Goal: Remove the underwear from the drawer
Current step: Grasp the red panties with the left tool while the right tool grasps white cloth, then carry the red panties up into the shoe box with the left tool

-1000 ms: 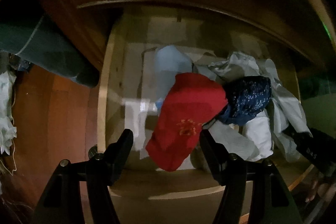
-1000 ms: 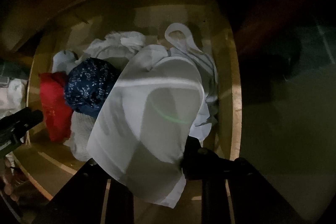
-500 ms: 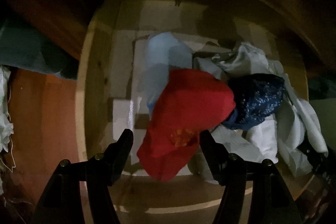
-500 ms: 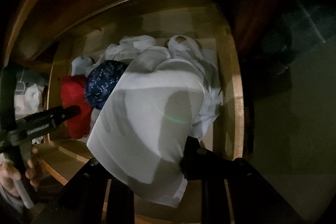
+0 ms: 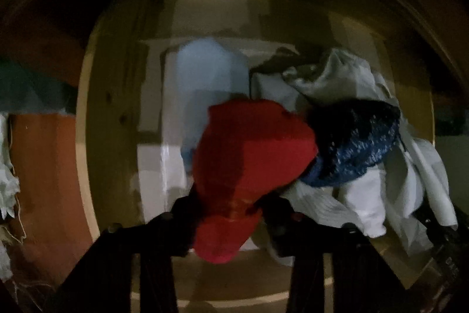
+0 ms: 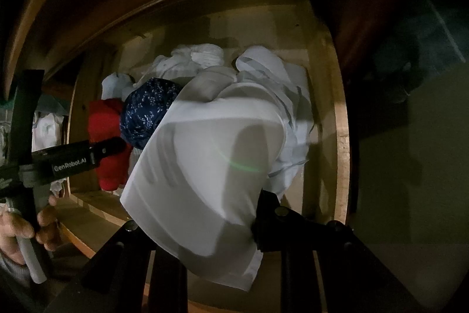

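A wooden drawer (image 5: pixel 85 137) holds a heap of underwear. In the left wrist view, my left gripper (image 5: pixel 228 213) points down into it. Its jaws are closing, and the lower end of the red underwear (image 5: pixel 252 154) is pinched between them. A dark blue patterned pair (image 5: pixel 357 143) lies right of the red one, and a light blue pair (image 5: pixel 208 69) lies behind it. In the right wrist view, my right gripper (image 6: pixel 199 225) is shut on a white pair (image 6: pixel 205 166) that drapes over its left finger. The left gripper (image 6: pixel 111 147) reaches onto the red underwear (image 6: pixel 105 122) there.
Crumpled white garments (image 5: pixel 337 75) fill the drawer's right side. The drawer's right wall (image 6: pixel 341 143) borders a dark floor. A person's hand (image 6: pixel 17 225) grips the left tool's handle. The cabinet front arches over the drawer's back.
My left gripper sank into the drawer and its jaws came together around the red underwear. My right gripper kept still, with the white pair in its grip.
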